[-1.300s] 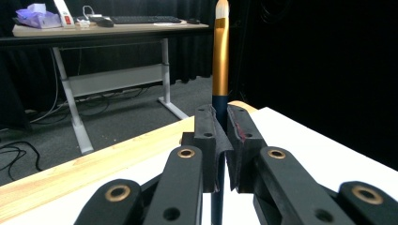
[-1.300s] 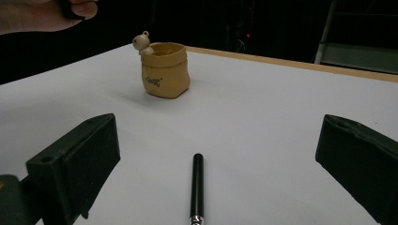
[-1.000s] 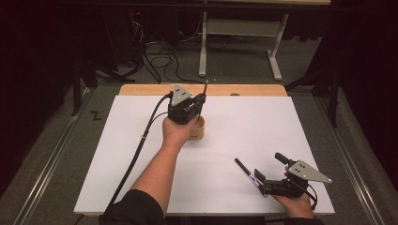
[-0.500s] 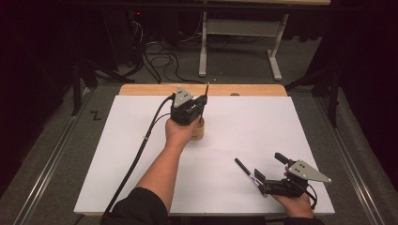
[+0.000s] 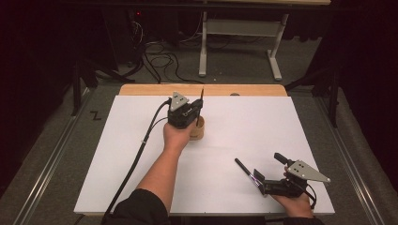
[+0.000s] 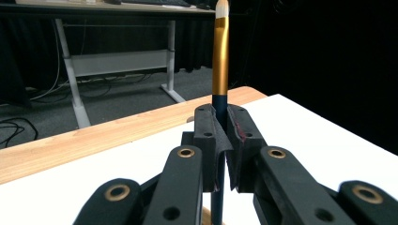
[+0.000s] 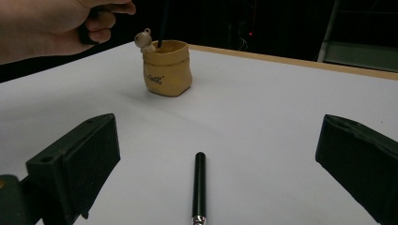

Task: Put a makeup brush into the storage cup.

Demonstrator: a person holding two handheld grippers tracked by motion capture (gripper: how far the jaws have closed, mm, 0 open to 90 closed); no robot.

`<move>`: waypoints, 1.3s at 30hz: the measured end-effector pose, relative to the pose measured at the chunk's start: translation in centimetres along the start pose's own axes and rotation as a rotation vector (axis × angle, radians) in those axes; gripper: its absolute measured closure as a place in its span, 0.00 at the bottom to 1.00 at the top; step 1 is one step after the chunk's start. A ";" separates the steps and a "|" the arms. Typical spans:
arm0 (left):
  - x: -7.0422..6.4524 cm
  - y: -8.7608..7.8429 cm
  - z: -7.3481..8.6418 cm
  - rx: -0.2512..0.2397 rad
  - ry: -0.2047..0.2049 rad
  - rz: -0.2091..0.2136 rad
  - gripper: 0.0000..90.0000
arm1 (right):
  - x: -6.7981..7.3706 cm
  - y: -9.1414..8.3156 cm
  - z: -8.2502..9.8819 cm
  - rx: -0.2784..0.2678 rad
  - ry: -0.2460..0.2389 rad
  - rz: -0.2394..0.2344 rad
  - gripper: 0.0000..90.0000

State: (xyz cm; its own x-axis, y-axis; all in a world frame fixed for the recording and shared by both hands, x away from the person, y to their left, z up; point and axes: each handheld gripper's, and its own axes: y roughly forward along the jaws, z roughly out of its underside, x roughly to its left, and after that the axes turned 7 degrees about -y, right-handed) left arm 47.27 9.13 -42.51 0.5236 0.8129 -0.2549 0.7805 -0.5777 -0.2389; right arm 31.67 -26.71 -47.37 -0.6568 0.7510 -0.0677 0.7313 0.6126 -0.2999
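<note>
My left gripper (image 5: 196, 108) is shut on a thin brush (image 6: 220, 61) with a gold ferrule and pale tip, held upright. Its dark handle (image 7: 164, 23) reaches down into a small yellow pot (image 5: 199, 132) with a bear figure on the rim (image 7: 143, 40). In the left gripper view the pads (image 6: 209, 136) press on the handle from both sides. My right gripper (image 5: 268, 166) rests near the table's front right, open wide. A black pen (image 5: 245, 169) lies flat on the white sheet between its jaws (image 7: 199, 187), touching neither.
A white sheet (image 5: 263, 122) covers the table, with a wooden strip (image 5: 141, 90) along the far edge. Beyond it on the floor are a desk frame (image 5: 234, 33) and loose cables (image 5: 155, 56). The left gripper's cable (image 5: 136, 154) trails back over the sheet.
The left hand has sunk a little with the brush, bringing its handle lower into the pot. The right gripper and the black pen have stayed where they were.
</note>
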 end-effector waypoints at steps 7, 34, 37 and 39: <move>0.0 0.3 0.6 0.004 0.014 -0.004 0.93 | 0.0 0.1 0.0 0.004 -0.003 -0.002 0.01; 0.3 1.0 2.6 0.033 0.023 -0.033 0.92 | 0.1 0.3 0.2 0.016 0.000 -0.016 0.01; 0.5 1.0 2.9 0.033 0.021 -0.040 0.92 | 0.1 0.3 0.2 0.017 0.002 -0.014 0.01; 0.6 1.0 3.0 0.039 0.020 -0.043 0.92 | 0.1 0.3 0.2 0.017 0.002 -0.015 0.01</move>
State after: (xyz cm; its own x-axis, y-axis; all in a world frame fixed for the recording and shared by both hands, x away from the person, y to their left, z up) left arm 47.30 8.80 -45.69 0.4969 0.8383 -0.2245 0.7888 -0.5441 -0.2860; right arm 31.77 -26.56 -47.64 -0.6671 0.7425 -0.0612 0.7185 0.6194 -0.3165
